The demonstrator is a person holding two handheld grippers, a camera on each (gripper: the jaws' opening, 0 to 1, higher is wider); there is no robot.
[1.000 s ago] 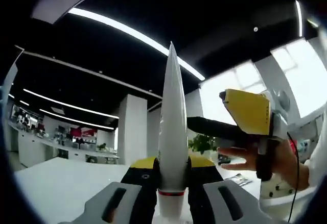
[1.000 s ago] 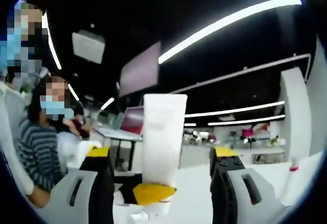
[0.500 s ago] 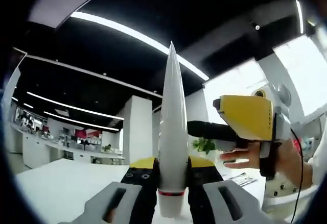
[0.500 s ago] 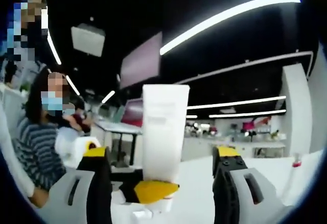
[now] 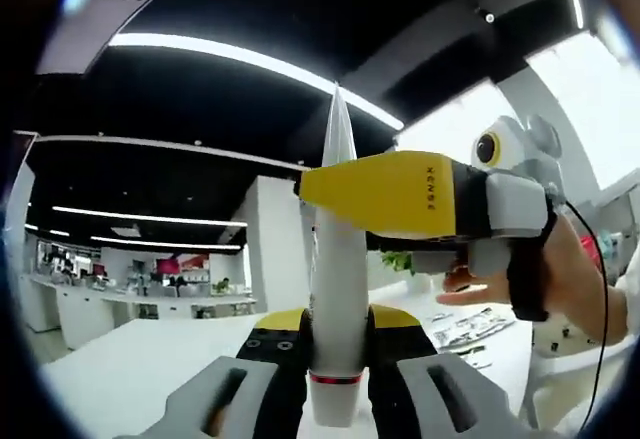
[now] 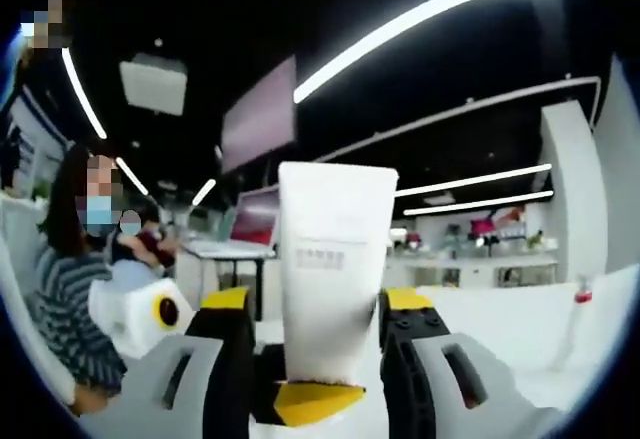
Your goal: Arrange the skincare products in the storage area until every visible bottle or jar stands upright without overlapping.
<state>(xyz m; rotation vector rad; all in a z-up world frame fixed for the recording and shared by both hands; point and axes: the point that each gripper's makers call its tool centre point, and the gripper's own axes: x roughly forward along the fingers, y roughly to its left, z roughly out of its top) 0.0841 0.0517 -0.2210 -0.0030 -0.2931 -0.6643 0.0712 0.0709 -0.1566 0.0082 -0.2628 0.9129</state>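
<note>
white tube [image 5: 338, 289] stands upright (crimped end up) in left gripper [image 5: 338, 359].

You have a white table [image 5: 120, 369] below your grippers; in the left gripper view, printed papers [image 5: 462, 327] lie flat on its far right part. In the right gripper view the same white tabletop [image 6: 500, 319] stretches away.

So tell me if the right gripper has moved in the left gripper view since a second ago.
Yes. The right gripper has moved leftward, now crossing the held white tube, which it earlier sat right of.
</note>
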